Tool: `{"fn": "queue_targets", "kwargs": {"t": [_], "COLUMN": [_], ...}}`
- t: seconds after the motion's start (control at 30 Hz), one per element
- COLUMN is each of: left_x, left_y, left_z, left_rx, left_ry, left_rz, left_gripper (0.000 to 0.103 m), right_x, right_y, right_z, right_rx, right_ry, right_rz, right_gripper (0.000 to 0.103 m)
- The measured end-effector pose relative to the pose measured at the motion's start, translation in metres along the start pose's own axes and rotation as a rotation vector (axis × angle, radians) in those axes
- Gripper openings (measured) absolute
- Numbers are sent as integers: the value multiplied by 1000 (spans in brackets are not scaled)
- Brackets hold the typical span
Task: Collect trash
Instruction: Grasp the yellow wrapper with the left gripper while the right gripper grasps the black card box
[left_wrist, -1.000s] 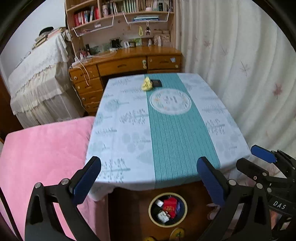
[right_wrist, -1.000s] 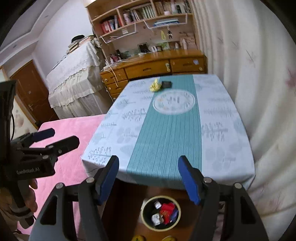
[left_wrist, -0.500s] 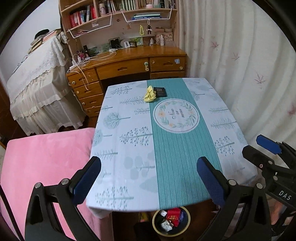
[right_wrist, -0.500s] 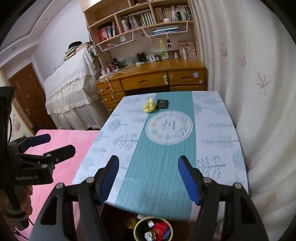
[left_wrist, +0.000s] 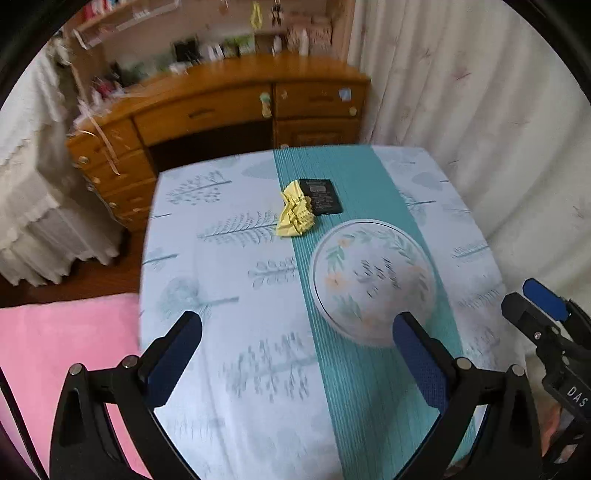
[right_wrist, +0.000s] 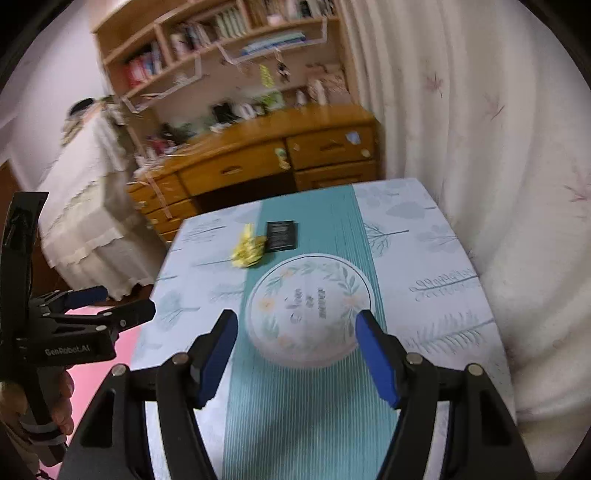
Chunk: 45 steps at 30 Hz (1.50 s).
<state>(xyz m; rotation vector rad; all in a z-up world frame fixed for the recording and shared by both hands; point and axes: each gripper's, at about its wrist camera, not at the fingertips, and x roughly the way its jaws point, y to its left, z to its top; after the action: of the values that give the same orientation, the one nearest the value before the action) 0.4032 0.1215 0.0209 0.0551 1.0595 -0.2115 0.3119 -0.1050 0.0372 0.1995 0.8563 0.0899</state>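
**Kid:** Looking at the table, I am seeing a crumpled yellow paper (left_wrist: 296, 214) far away, at about 12 o'clock from the left gripper (left_wrist: 295, 363). Is that the trash?

**Helper:** I am thinking so. It is lying on the tablecloth (left_wrist: 221, 280), right where the white part is meeting the green stripe, and it is touching a flat black card (left_wrist: 320, 195) on its right.

**Kid:** Are the grippers holding anything?

**Helper:** No. The left gripper is standing wide apart with nothing in it. The right gripper (right_wrist: 297, 360) is spread apart too, and empty.

**Kid:** How should we be grabbing it?

**Helper:** We should be reaching past the round flower picture (left_wrist: 373, 280), coming down over the paper, and squeezing only the paper, not the card or the cloth.

**Kid:** Which way is the paper pointing?

**Helper:** Its long side is running from 6 to 12 o'clock, leaning a little, so the fingers should be closing across it, from 9 and 3 o'clock.
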Motion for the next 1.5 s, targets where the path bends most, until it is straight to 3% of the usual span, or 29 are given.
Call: {"fn": "queue_targets", "kwargs": {"t": [0.3, 0.5, 0.6, 0.63, 0.7, 0.8, 1.1, 1.5], "left_x": [151, 215, 234, 239, 239, 241, 228, 216], "left_y": [24, 24, 24, 25, 23, 28, 85, 126], "left_z": [79, 104, 106, 106, 107, 105, 102, 91], "left_rx": [-1, -40, -63, -69, -61, -67, -181, -232], "left_ry": [156, 217, 246, 255, 227, 207, 152, 136], "left_rz": [-83, -104, -120, -126, -120, -140, -97, -87], "left_gripper": [100, 89, 75, 63, 49, 44, 41, 41], "right_x": [134, 189, 206, 209, 219, 231, 275, 319], "right_y": [-10, -13, -14, -14, -14, -11, 22, 60], "right_z": [36, 51, 58, 60, 64, 70, 86, 88], "right_rx": [168, 193, 197, 196, 195, 193, 133, -18], "right_ry": [124, 173, 180, 181, 185, 191, 224, 256], "right_rz": [-52, -59, -57, -56, -56, -45, -21, -132], "right_gripper": [66, 66, 66, 66, 66, 66, 66, 67]}}
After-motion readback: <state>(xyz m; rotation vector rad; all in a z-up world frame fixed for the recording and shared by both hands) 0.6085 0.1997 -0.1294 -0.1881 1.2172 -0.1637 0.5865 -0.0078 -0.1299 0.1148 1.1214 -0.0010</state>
